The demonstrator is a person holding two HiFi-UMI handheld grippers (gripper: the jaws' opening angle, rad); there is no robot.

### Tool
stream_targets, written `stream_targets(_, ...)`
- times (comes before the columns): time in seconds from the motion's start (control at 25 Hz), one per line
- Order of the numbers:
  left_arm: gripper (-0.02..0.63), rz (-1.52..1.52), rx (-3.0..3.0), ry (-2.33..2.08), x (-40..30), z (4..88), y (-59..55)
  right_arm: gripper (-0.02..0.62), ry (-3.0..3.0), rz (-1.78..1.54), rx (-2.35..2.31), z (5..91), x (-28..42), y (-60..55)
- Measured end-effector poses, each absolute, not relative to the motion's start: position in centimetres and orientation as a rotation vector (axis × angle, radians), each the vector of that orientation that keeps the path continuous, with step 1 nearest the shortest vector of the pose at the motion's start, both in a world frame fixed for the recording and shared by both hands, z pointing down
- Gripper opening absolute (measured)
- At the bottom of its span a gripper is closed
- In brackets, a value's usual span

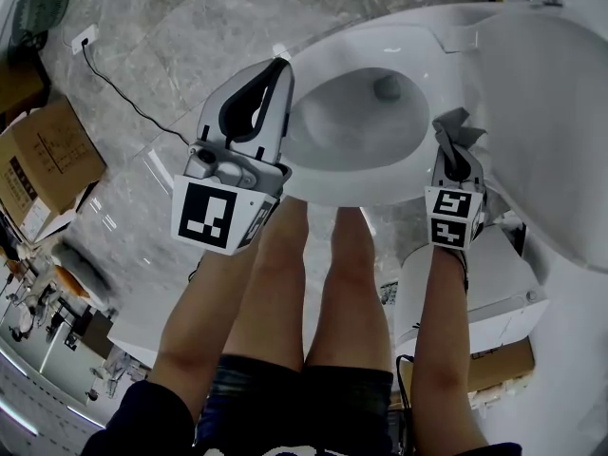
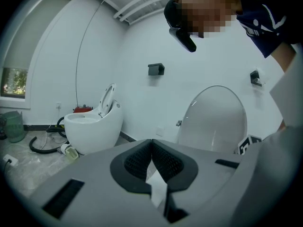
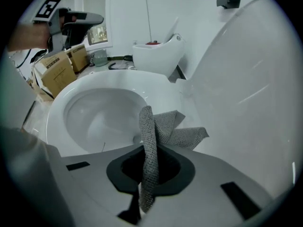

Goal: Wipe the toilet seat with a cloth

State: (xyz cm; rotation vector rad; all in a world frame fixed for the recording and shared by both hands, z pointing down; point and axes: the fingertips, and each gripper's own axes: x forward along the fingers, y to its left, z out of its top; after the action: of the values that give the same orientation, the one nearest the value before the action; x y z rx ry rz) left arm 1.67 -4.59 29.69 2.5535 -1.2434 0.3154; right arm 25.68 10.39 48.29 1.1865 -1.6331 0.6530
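Head view shows me a brown cardboard box (image 1: 43, 155) on the grey marble floor (image 1: 142, 27) at the left. My left tongs (image 1: 280, 66) are pressed together with nothing between them, their tips over the left rim of the white oval toilet seat (image 1: 351, 186). My right tongs (image 1: 458, 160) pinch a grey woven cloth (image 1: 458, 126) above the seat's right side, just beside the raised white lid (image 1: 556, 112). I cannot tell whether cloth meets seat.

Left gripper (image 2: 151, 143), fingers (image 2: 136, 162) seemingly touching at tips, right gripper (image 3: 150, 150), fingers (image 3: 176, 168) clamped on cloth (image 3: 166, 126), both forearms extended
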Motion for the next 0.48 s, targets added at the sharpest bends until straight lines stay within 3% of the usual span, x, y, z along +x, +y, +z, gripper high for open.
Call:
stream_targets(0.32, 0.02, 0.327, 2.545, -1.261, 1.0, 29.7, -3.9, 0.028, -1.791, 0.485, 1.157, 49.2, 20.4, -1.4)
stream_targets(0.48, 0.02, 0.334, 2.539, -1.266, 0.6, 29.9, -3.7, 0.028, -1.77, 0.467, 1.142, 49.1, 20.1, -1.7)
